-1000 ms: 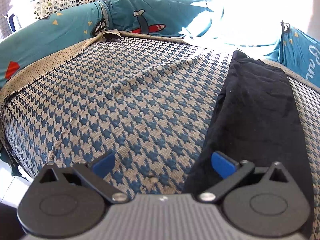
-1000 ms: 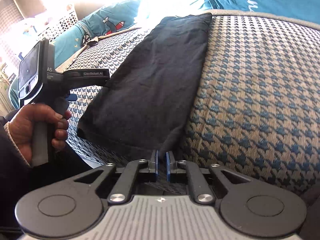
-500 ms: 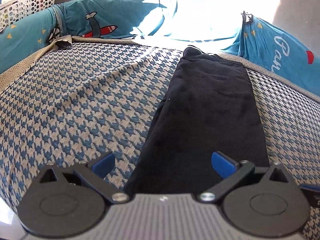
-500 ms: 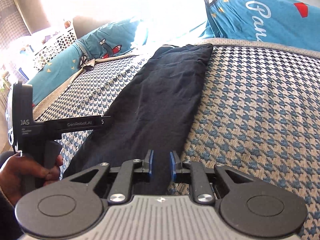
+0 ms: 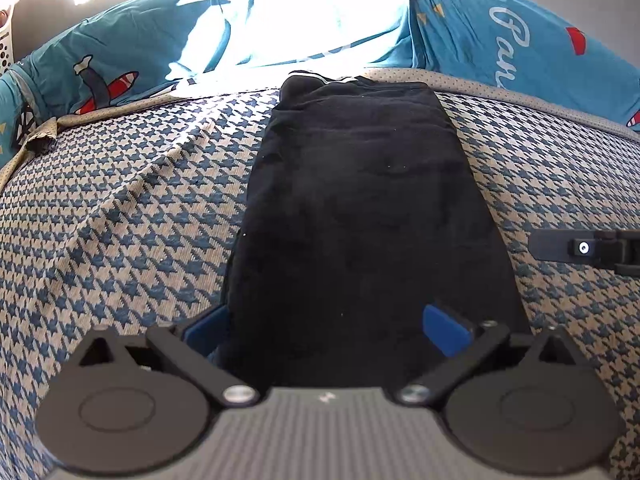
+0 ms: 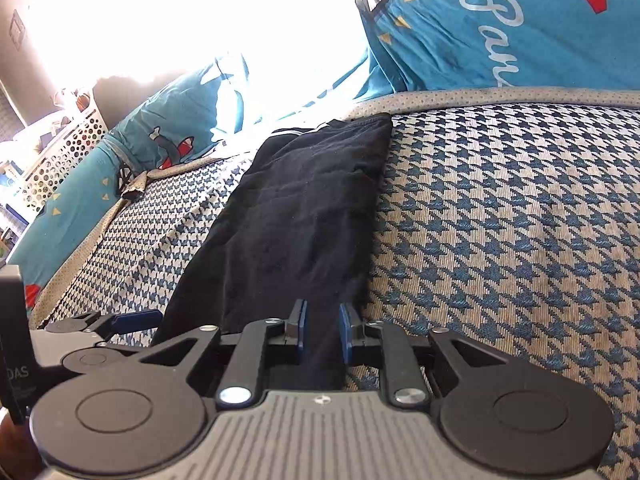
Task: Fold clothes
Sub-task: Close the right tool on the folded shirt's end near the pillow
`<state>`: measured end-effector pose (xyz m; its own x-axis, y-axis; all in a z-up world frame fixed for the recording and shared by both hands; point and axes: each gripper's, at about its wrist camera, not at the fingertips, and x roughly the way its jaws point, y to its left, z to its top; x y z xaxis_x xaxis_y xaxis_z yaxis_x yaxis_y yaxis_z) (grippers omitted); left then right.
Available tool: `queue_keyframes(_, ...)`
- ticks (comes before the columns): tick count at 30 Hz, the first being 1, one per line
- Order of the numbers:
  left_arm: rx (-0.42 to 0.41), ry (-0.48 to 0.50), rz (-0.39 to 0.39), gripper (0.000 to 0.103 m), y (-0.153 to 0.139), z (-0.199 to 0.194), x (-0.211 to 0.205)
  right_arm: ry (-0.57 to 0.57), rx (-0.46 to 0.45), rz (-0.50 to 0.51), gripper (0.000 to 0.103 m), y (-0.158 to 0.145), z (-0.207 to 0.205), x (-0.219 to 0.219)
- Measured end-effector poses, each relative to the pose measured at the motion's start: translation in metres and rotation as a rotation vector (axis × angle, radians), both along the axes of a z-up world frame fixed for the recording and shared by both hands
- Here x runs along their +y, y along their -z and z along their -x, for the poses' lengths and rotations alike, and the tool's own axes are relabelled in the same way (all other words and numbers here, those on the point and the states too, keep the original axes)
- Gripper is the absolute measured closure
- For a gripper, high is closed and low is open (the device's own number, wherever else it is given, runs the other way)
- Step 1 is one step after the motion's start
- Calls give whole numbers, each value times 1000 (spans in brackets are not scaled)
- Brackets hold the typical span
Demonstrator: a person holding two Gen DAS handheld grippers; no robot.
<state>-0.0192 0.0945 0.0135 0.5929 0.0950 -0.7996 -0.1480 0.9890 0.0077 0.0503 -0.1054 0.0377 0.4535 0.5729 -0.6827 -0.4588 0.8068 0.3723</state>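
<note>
Near end of black garment [image 5: 360,220] hidden under gripper bodies; window area blown out; basket [image 6: 60,148] partly cut off.

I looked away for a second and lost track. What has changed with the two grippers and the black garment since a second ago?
The left gripper swung from the houndstooth cover to the near end of the black garment, jaws wide open. The right gripper opened from nearly shut to a narrow gap at that end's right edge. The garment stayed flat as a long strip; nothing is gripped.
</note>
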Motion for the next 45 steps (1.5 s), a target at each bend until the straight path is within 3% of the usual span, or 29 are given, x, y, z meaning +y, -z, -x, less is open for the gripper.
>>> queue_keyframes(7, 12, 7, -20, 0, 3, -14, 2, 27, -28, -11, 86, 7, -26, 14)
queue_keyframes(14, 61, -12, 30, 0, 12, -23, 10, 42, -52, -34, 86, 15, -51, 30)
queue_keyframes(21, 68, -3, 27, 0, 15, -23, 9, 58, -77, -58, 86, 23, -75, 46)
queue_keyframes(30, 82, -17, 22, 0, 17, -28, 8, 67, -66, -31, 89, 36, -94, 57)
queue_keyframes(38, 83, -31, 23, 0, 17, -29, 8, 126, -45, -136, 86, 21, -113, 36)
queue_keyframes(45, 85, -32, 25, 0, 18, -30, 8, 217, 25, -229, 76, 33, -144, 15)
